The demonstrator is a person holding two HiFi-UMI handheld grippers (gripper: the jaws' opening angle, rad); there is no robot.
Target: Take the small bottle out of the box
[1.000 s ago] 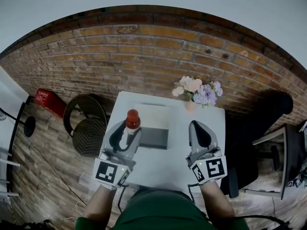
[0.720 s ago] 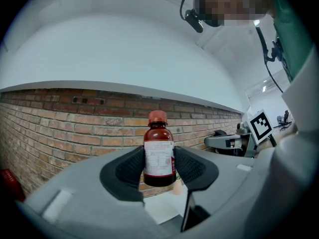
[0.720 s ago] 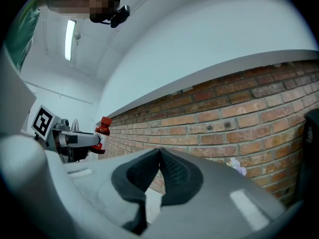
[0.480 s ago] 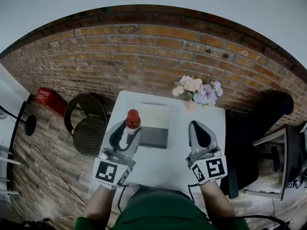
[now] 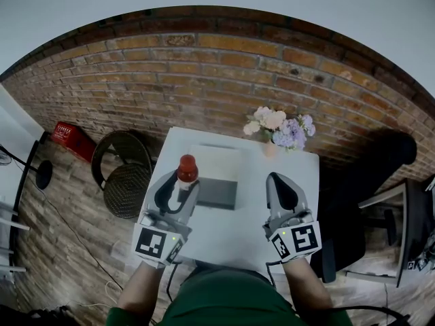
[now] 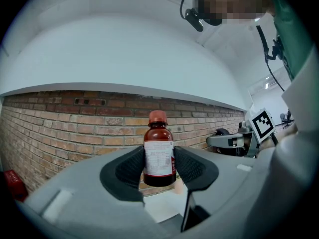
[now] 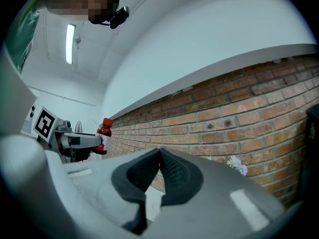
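Red-capped brown bottle (image 6: 159,156) held upright, aloft beside the box (image 5: 219,194).

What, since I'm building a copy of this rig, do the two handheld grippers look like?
The left gripper and right gripper are grey moulded shells with black textured pads. Each carries a white cube with black square markers. A black cable trails from the left one. The person wears a green top.
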